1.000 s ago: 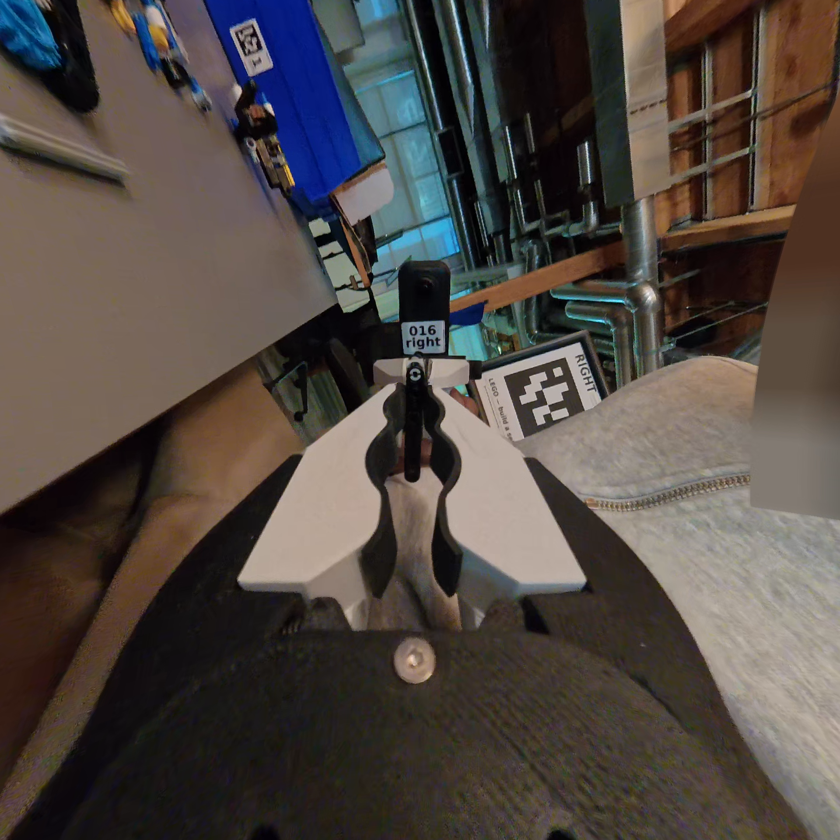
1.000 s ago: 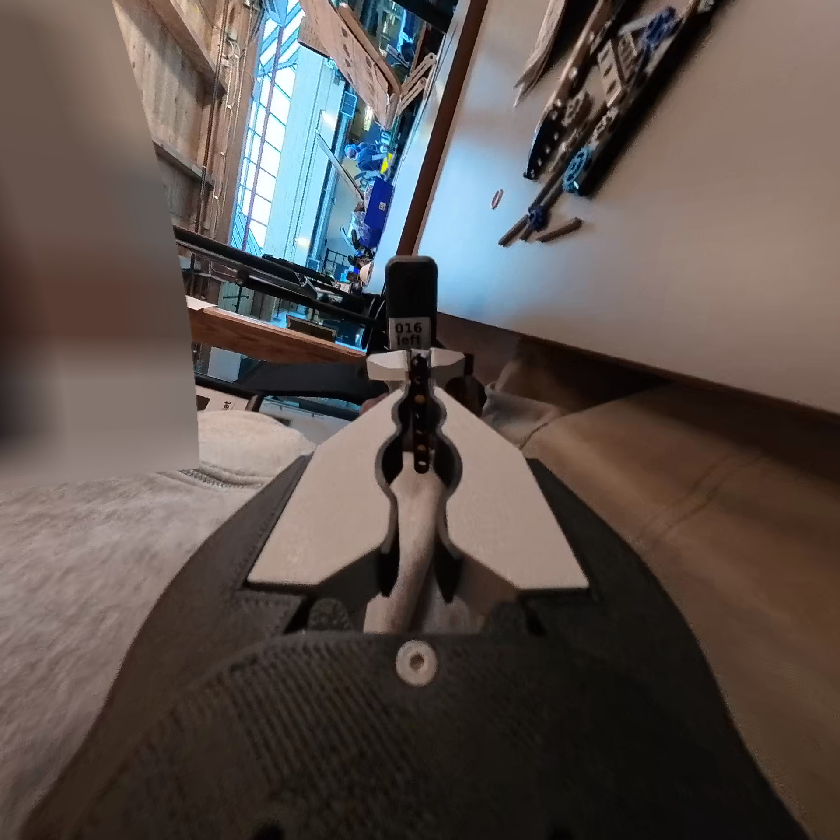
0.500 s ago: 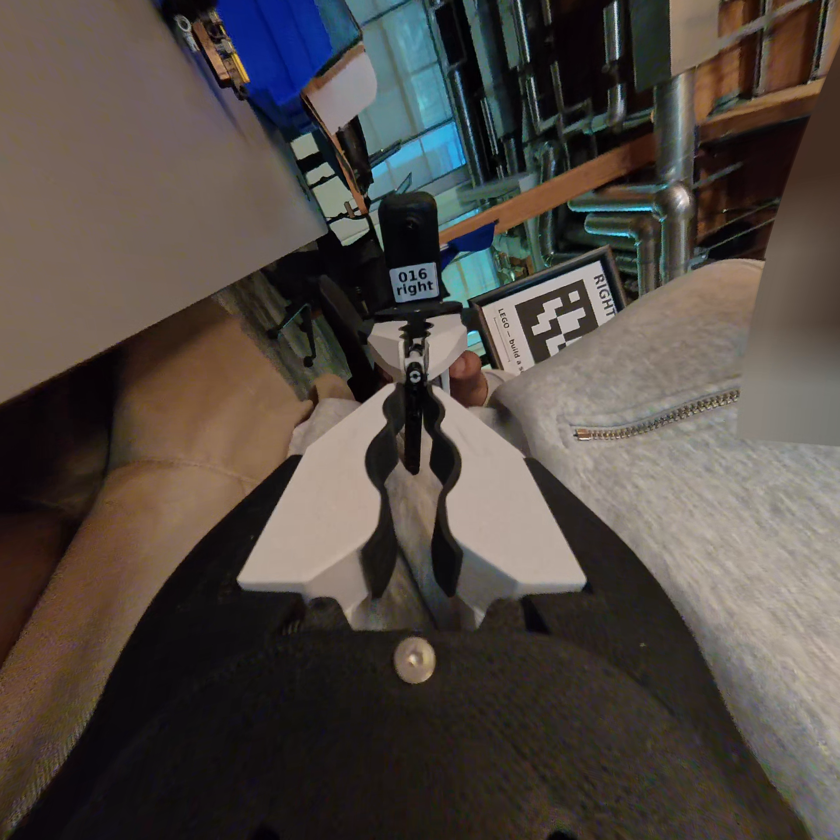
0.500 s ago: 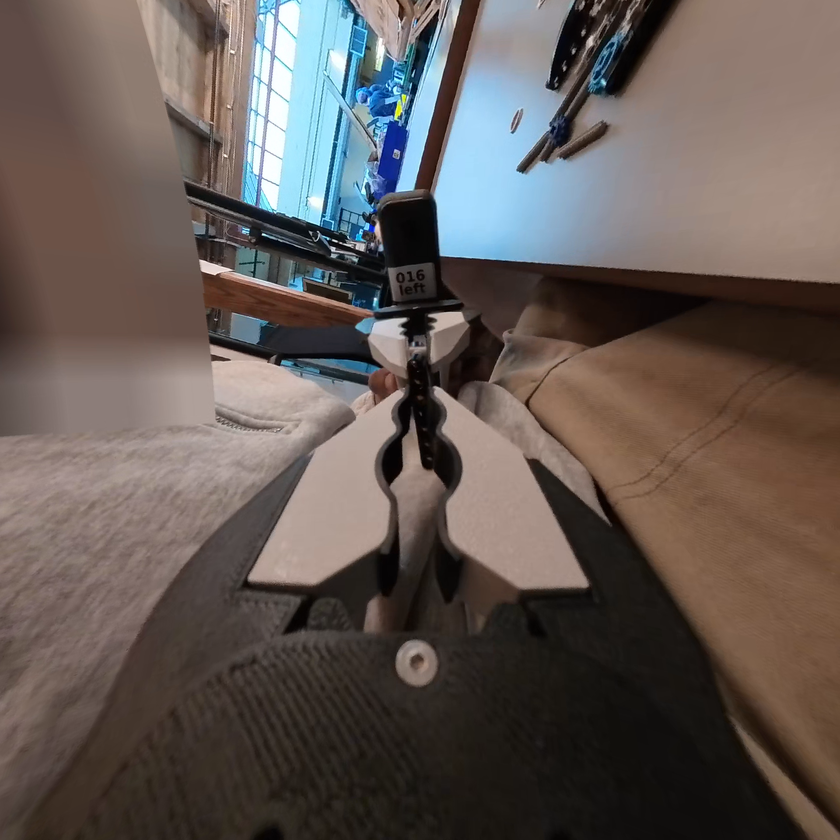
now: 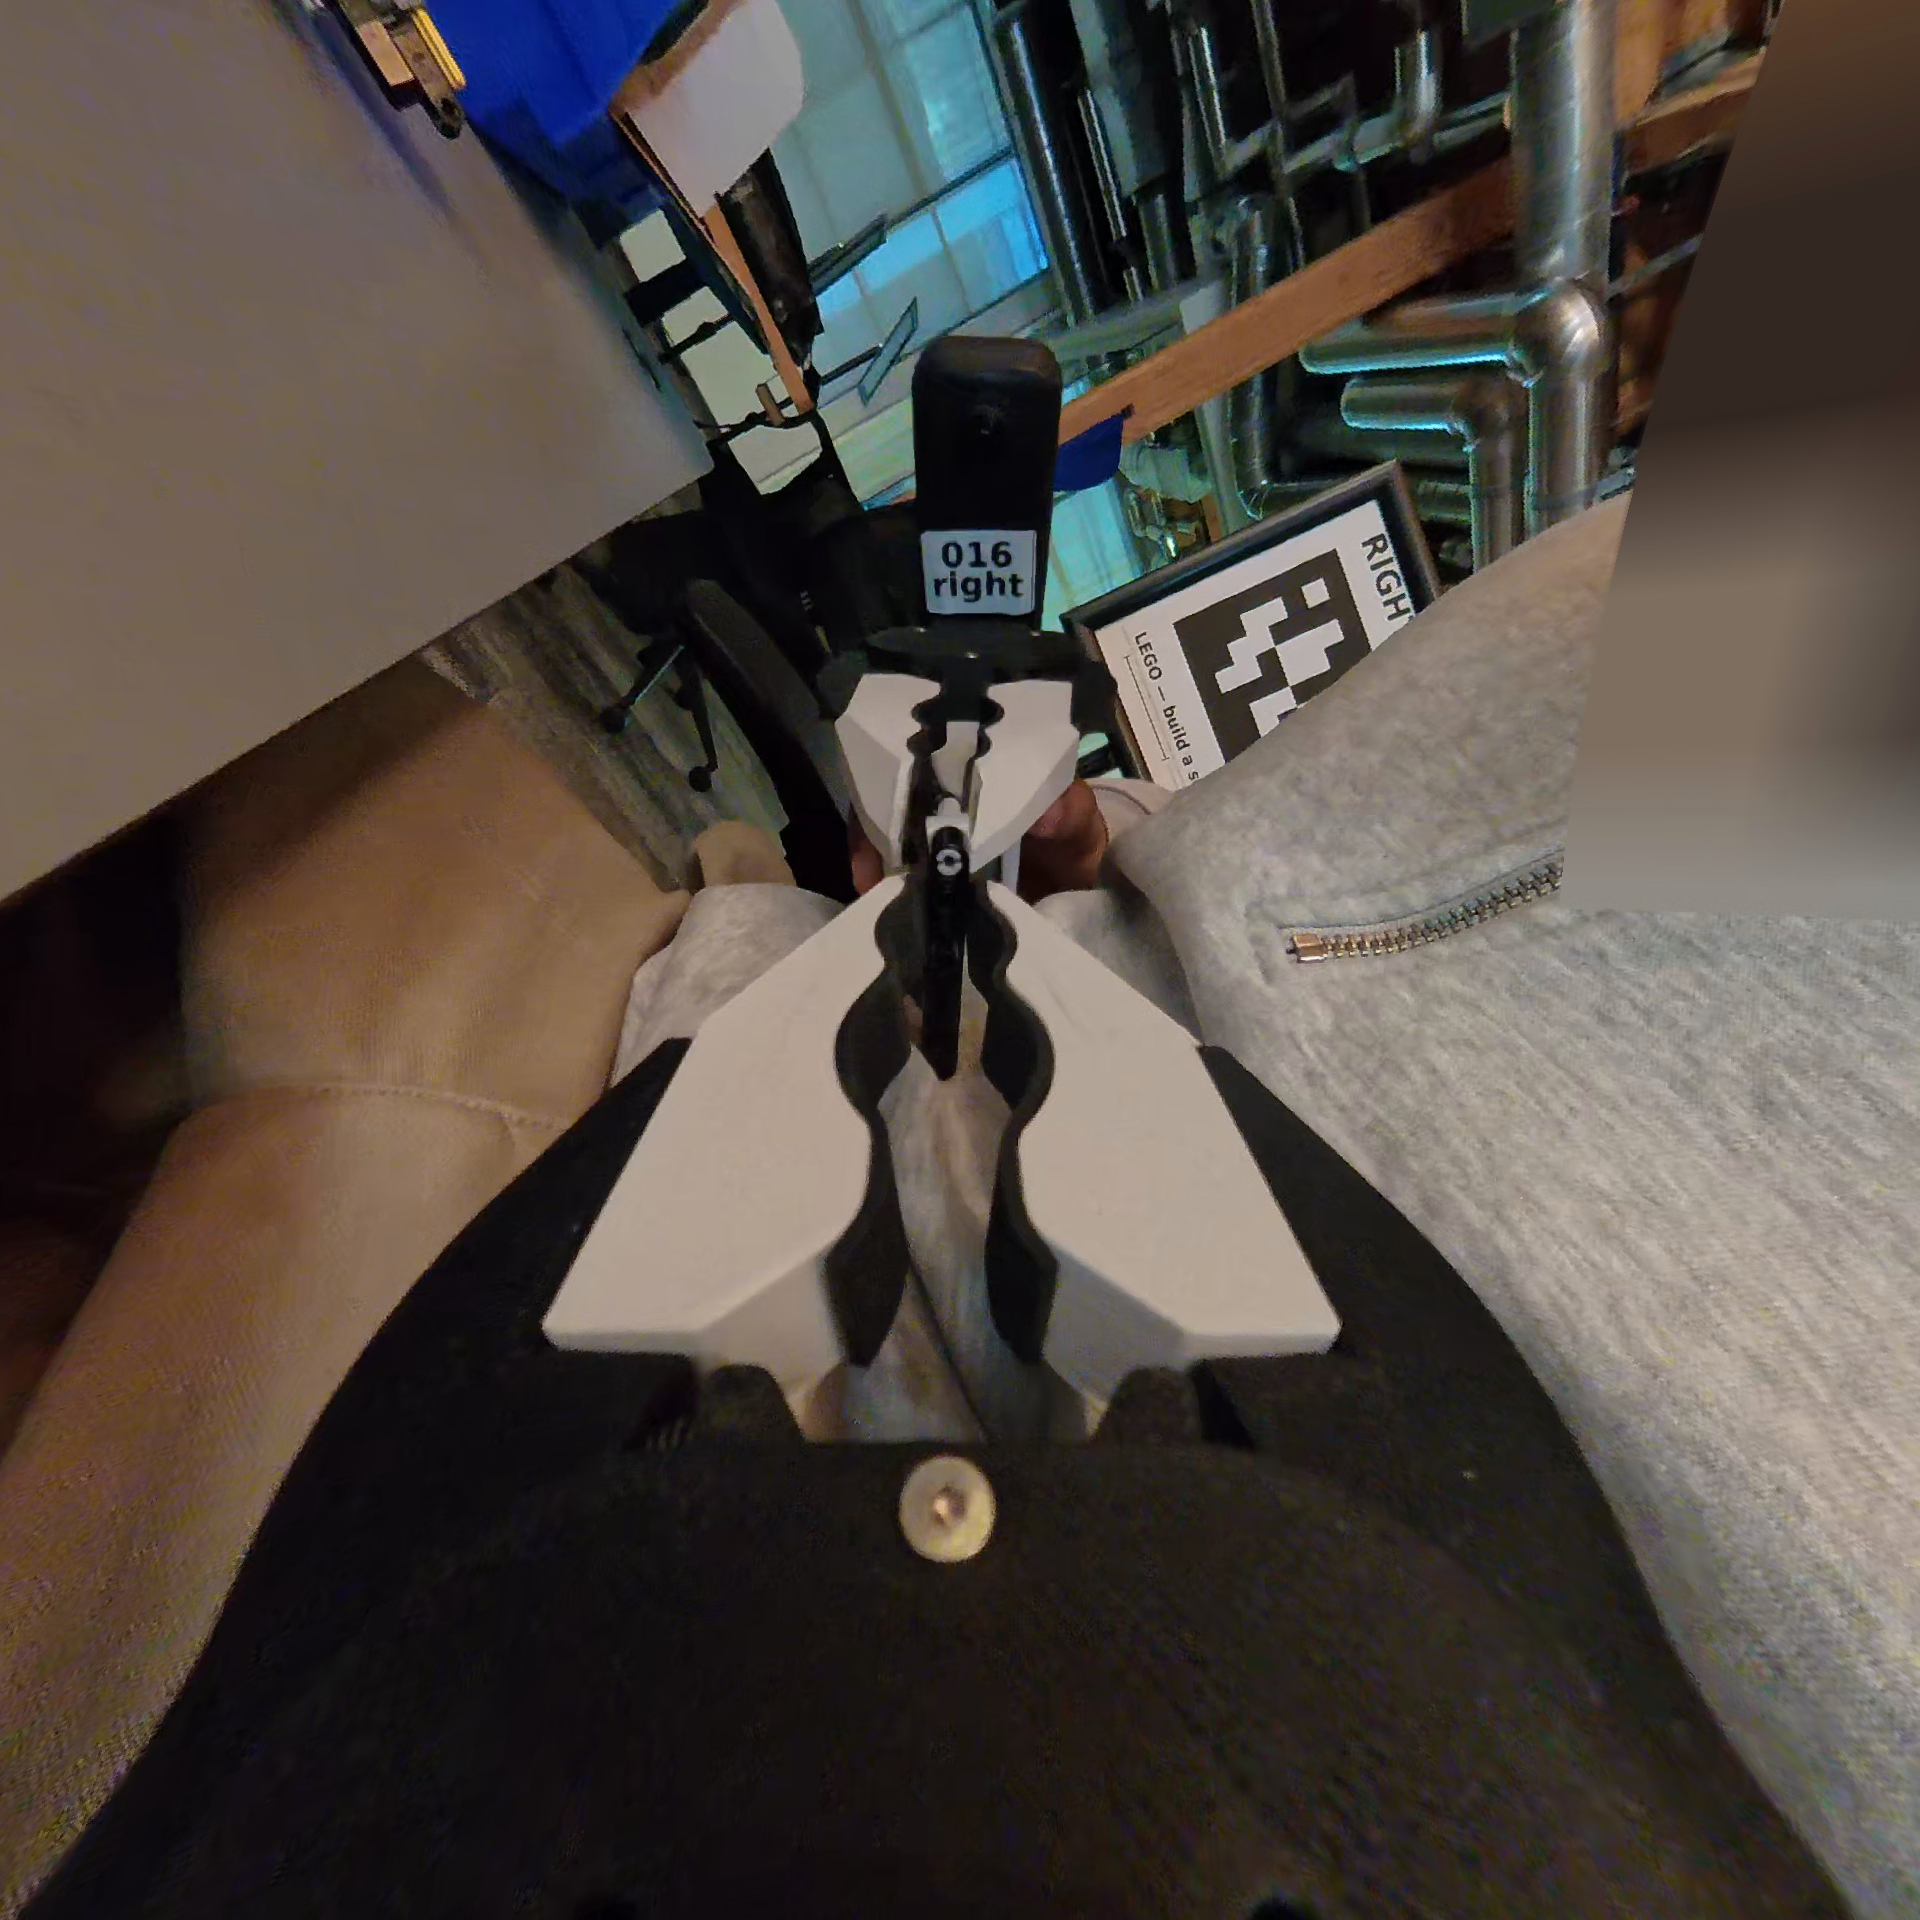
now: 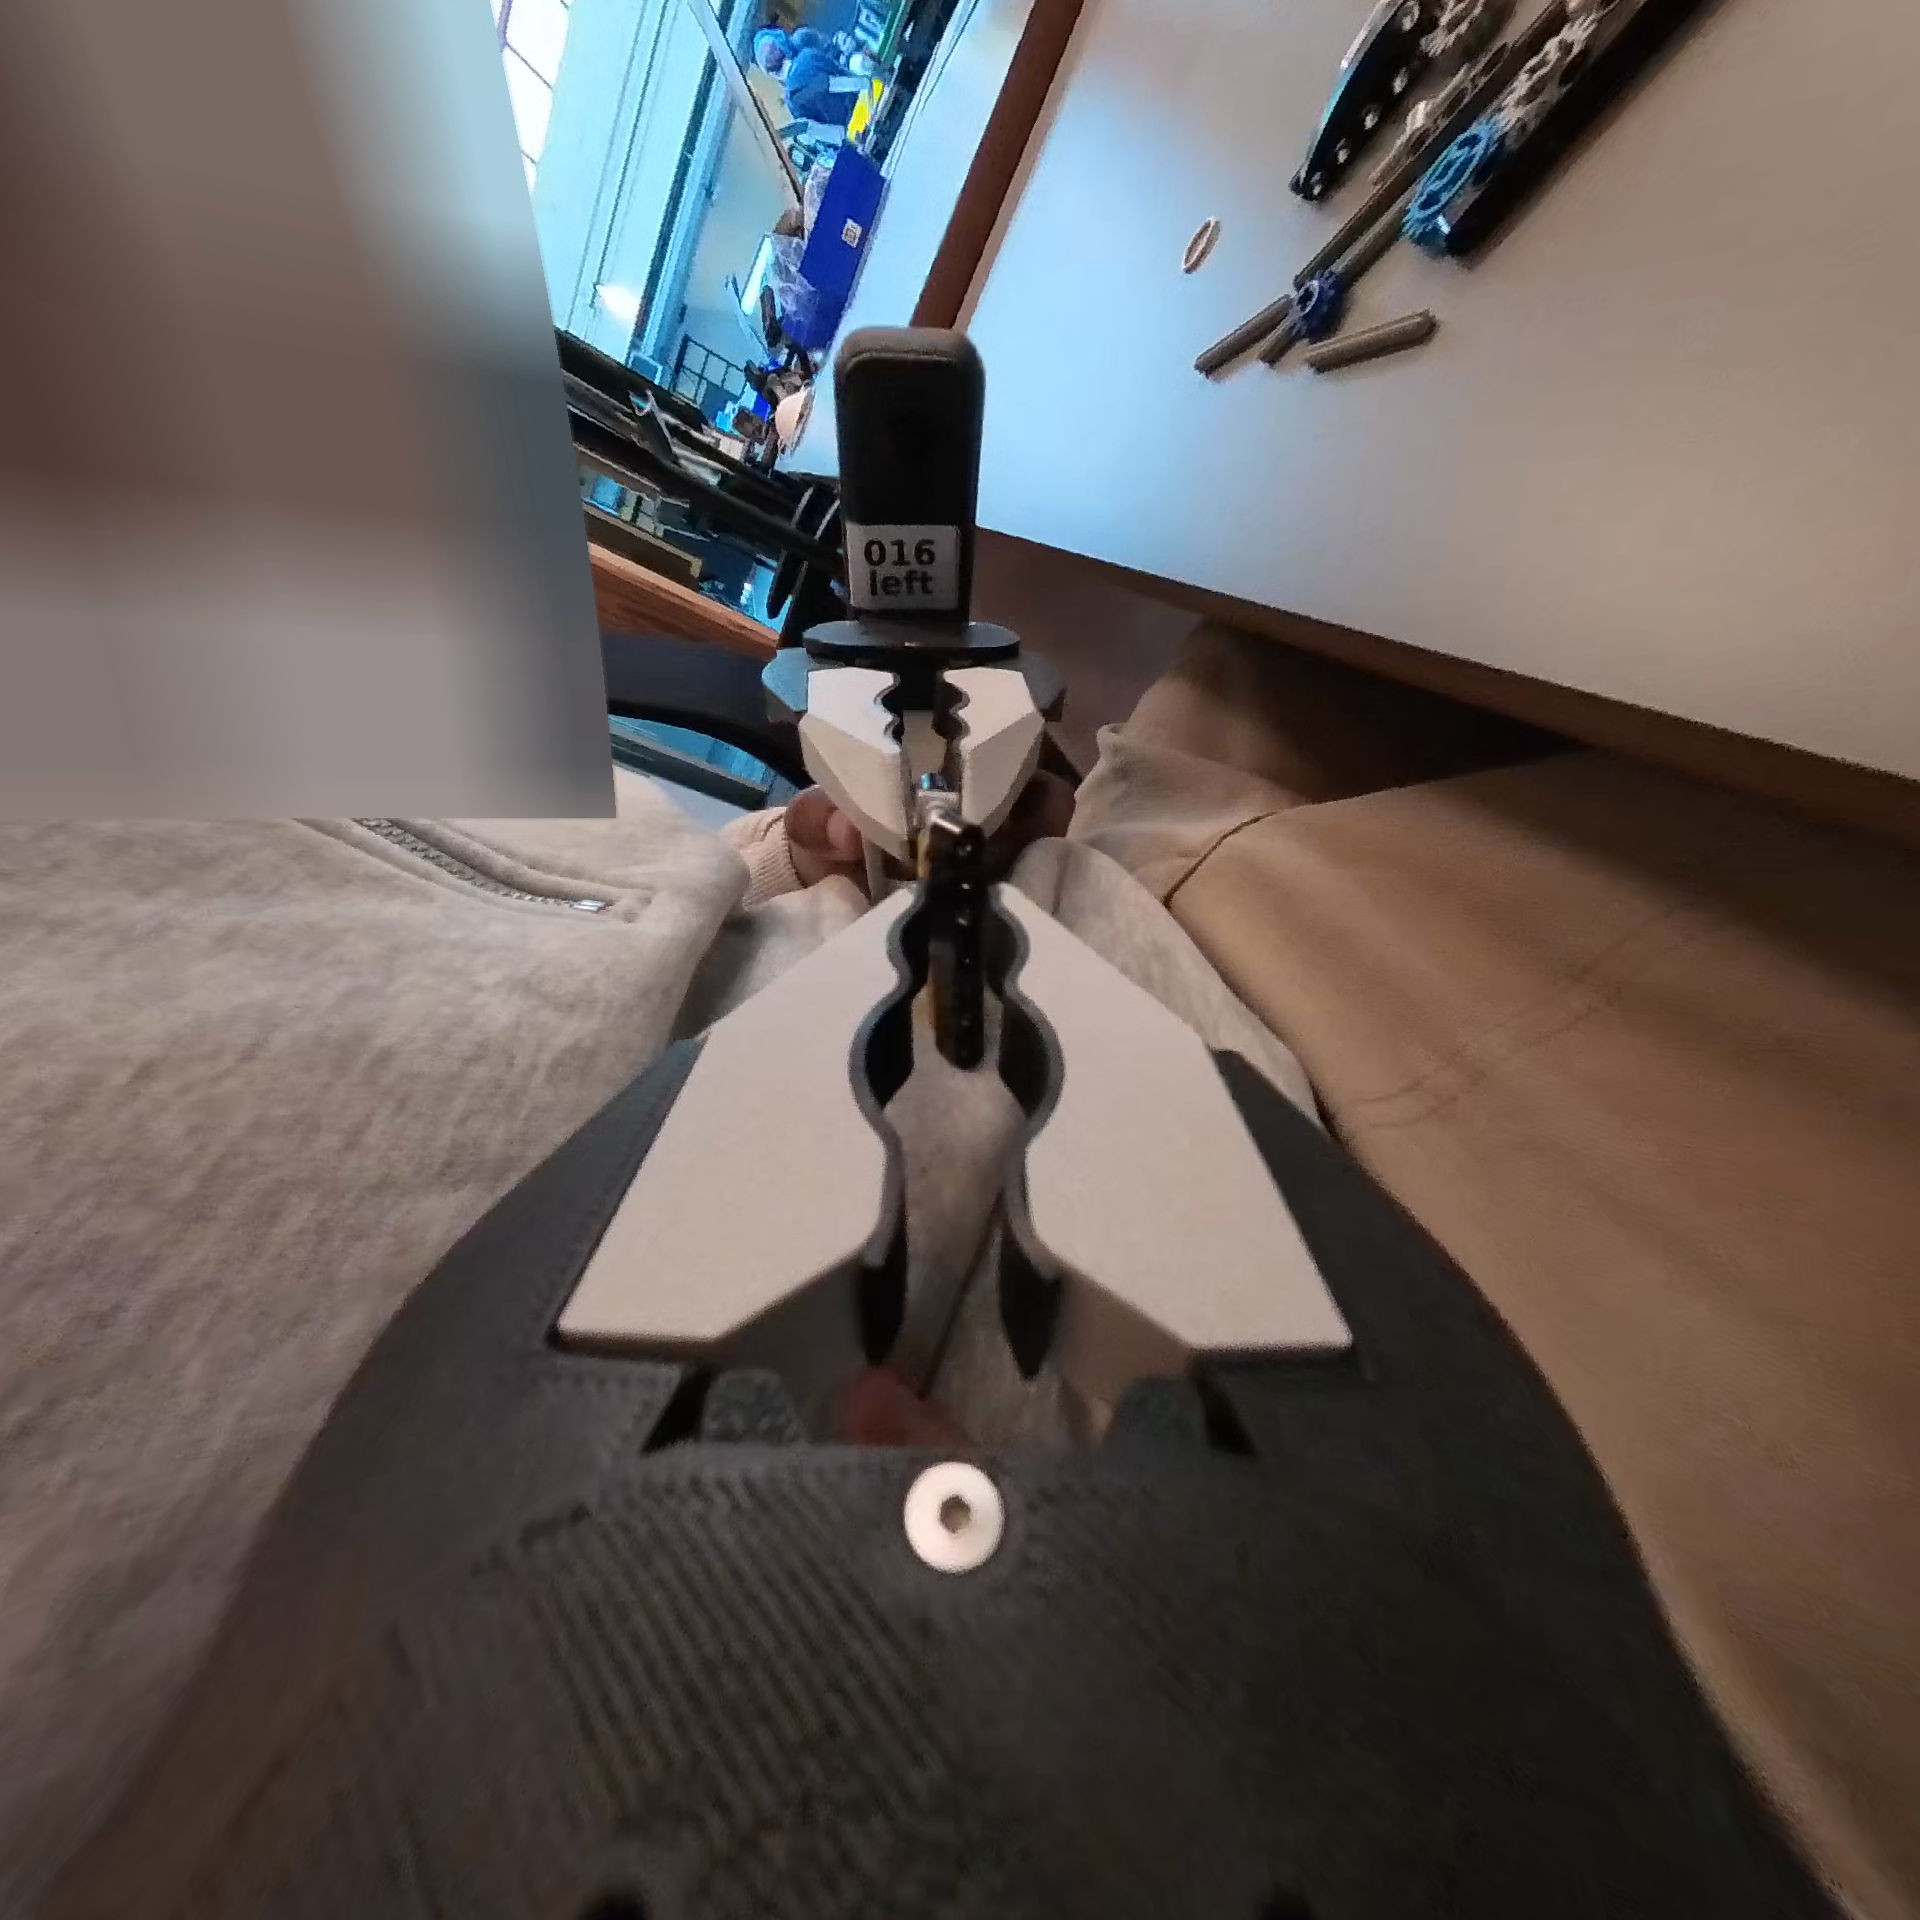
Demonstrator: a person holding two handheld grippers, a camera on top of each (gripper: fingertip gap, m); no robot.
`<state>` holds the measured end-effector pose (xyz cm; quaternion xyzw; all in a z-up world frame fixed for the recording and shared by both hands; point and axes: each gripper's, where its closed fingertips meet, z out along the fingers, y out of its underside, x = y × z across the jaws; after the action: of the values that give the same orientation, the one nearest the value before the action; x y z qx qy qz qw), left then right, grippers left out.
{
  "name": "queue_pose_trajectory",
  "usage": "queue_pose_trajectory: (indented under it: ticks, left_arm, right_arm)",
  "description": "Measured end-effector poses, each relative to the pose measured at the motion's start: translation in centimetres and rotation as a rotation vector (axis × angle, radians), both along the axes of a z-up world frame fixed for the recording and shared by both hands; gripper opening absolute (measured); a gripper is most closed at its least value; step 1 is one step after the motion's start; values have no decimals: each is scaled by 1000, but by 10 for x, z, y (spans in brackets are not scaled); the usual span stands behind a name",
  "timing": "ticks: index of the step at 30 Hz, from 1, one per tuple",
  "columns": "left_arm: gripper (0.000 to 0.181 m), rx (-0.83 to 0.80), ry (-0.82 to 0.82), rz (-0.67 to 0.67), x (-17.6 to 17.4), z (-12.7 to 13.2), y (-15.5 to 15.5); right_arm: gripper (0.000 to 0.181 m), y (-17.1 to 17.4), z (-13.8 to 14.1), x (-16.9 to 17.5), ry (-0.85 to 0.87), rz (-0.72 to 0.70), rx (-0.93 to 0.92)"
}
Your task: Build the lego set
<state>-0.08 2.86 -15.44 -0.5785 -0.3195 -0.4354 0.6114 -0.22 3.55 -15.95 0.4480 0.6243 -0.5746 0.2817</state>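
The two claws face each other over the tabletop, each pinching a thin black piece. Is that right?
Not over the tabletop. The left claw and right claw meet over the person's lap, off the edge of the table, as the right wrist view shows. They do face each other, each pinching a thin black piece.
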Motion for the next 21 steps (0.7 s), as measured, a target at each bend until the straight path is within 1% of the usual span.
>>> queue_pose_trajectory:
  ticks: [6,8,14,18,20,21]
  left_arm:
    - [5,3,-19,-3,-1,-1,0]
    - [5,1,-18,2,-2,-1,0]
    - [5,-13,-10,12,-2,-1,1]
    - [5,-12,-19,16,-3,-2,0]
    - [5,-14,-32,15,-3,-4,0]
    - [5,-10,-32,15,-4,-4,0]
  right_arm:
    - [5,2,0,-1,-5,-12,-13]
    - [0,2,0,-1,-8,-12,-18]
    - [0,3,0,-1,19,-3,6]
    - [0,5,2,-1,-3,11,-63]
    - [0,3,8,1,-1,43,-124]
    - [0,2,8,2,0,59,-126]
